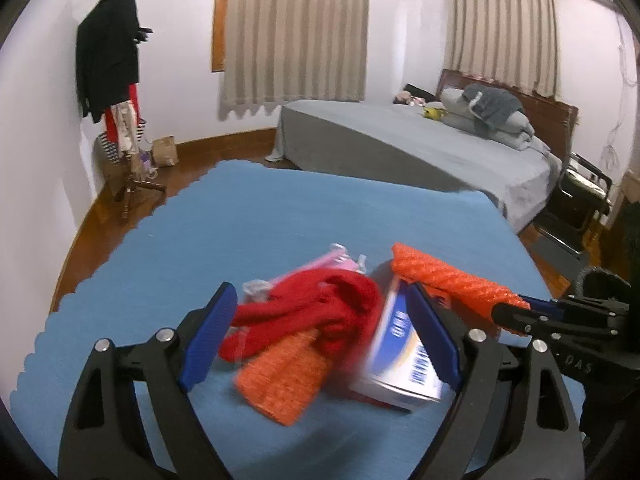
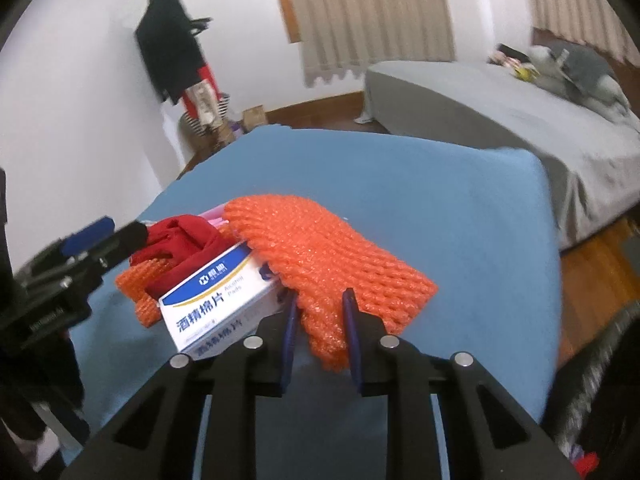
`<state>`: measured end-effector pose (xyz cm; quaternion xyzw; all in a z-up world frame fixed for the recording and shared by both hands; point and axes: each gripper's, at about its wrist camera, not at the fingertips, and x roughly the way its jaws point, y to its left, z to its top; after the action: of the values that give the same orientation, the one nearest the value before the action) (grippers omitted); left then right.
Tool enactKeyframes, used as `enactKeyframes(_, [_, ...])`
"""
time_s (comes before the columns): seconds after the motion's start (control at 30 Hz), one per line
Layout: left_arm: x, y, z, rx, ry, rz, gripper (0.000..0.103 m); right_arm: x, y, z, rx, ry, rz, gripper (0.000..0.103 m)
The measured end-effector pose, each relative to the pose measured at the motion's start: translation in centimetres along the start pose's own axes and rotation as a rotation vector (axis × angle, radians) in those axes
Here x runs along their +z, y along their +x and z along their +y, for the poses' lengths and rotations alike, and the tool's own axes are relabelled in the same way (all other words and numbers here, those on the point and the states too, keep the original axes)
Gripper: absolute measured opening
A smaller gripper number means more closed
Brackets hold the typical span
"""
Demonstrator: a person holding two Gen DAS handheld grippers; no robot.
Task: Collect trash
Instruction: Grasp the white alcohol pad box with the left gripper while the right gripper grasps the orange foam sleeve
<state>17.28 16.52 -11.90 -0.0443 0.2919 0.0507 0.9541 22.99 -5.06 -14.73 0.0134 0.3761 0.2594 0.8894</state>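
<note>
Right gripper (image 2: pixel 320 312) jaws pinch near edge of orange foam-net sleeve (image 2: pixel 320 248). Left gripper (image 1: pixel 320 332) jaws spread around red cloth (image 1: pixel 320 308), white-blue carton (image 1: pixel 400 360) on blue-covered table (image 1: pixel 240 220). Nothing yet collected; no bin visible.

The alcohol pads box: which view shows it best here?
The right wrist view. There the alcohol pads box is sharp, its printed face readable, lying beside the orange foam net that the right gripper pinches. In the left wrist view the box is blurred and partly hidden behind a finger of the left gripper.
</note>
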Motion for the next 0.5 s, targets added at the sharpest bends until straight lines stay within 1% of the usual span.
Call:
enactKeyframes(0.13, [-1.0,0.6,-1.9,-0.062,0.019,0.046,0.072,-1.1,-0.9,-0.1,-0.04,0.024,0.025,0.022])
enactKeyframes(0.3, [-2.5,2.5,-3.4,-0.093,0.047,0.114,0.07,-2.4,-0.9,-1.0,-0.047,0.058,0.056,0.022])
enactKeyframes(0.37, [-2.7,3.3,-3.6,-0.095,0.054,0.14,0.07,-2.4,-1.0,-1.2,-0.044,0.064,0.055,0.022])
enactKeyframes(0.5, [-3.0,4.1,-3.6,-0.107,0.043,0.167,0.07,-2.3,-0.9,-1.2,-0.039,0.074,0.047,0.022])
